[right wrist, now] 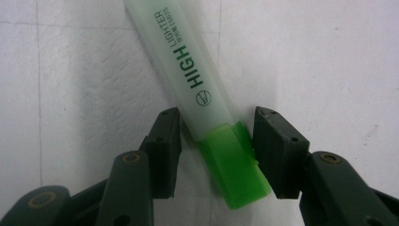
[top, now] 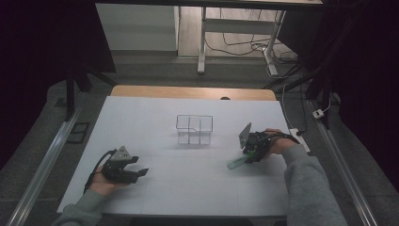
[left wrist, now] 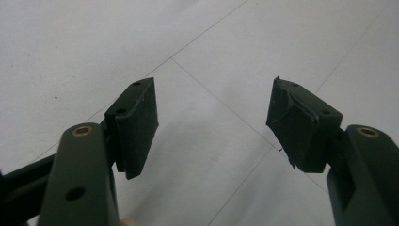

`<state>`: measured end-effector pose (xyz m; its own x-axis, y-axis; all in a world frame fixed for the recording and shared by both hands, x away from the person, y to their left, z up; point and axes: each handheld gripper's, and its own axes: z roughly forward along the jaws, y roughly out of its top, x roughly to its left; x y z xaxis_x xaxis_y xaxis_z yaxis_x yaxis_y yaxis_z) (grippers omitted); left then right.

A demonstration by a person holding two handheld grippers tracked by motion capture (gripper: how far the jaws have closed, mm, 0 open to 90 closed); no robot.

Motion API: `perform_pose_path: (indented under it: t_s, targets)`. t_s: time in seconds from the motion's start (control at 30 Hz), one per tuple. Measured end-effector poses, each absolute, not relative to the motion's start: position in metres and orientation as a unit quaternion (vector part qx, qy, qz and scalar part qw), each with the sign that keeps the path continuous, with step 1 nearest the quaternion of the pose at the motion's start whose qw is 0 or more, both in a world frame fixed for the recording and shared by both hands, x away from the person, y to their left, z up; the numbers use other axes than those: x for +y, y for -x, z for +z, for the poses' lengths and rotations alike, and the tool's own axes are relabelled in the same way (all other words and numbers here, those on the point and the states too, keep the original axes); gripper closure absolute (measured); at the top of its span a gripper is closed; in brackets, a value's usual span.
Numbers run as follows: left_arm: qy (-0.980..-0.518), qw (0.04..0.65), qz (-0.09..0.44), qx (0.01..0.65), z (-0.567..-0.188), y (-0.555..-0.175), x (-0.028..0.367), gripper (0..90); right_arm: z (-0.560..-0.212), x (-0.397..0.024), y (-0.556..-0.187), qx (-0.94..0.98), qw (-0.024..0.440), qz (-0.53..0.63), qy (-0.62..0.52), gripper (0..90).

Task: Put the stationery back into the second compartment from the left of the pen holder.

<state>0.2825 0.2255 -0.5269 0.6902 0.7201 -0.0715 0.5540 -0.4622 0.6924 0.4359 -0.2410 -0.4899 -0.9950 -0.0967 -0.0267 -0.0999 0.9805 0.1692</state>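
Our right gripper (right wrist: 216, 155) straddles the green highlighter (right wrist: 211, 108) lying on the white table (top: 188, 183), jaws narrowed around its cap end; one pad seems to touch, the other stands just clear. We judge this the grasping step; next we close fully, then lift. Our left gripper (left wrist: 211, 122) rests open, empty.

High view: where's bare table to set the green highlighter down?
Free: the white table left of the clear wire organizer, and the wide middle between the left gripper and right gripper. Crowded only at the translucent green highlighter under the right gripper.
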Motion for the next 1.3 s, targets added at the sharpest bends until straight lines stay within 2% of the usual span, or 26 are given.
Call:
perform_pose_path:
  t_s: [0.13, 0.47, 0.73, 1.3]
  targets:
    - [-0.848, 0.357, 0.117, 0.375, -0.527, -0.282, 0.225, 33.5, -0.489, -0.244, -0.434, 0.993, 0.004, 0.094, 0.067, 66.4]
    - [-0.846, 0.360, 0.118, 0.375, -0.526, -0.282, 0.225, 33.8, -0.489, -0.248, -0.423, 0.991, 0.043, 0.111, 0.065, 66.8]
    - [-0.846, 0.359, 0.119, 0.375, -0.526, -0.282, 0.225, 33.9, -0.483, -0.251, -0.415, 0.983, 0.060, 0.173, 0.011, 66.9]
    - [-0.846, 0.360, 0.120, 0.373, -0.526, -0.283, 0.224, 34.0, -0.478, -0.240, -0.395, 0.964, 0.045, 0.250, -0.076, 66.8]
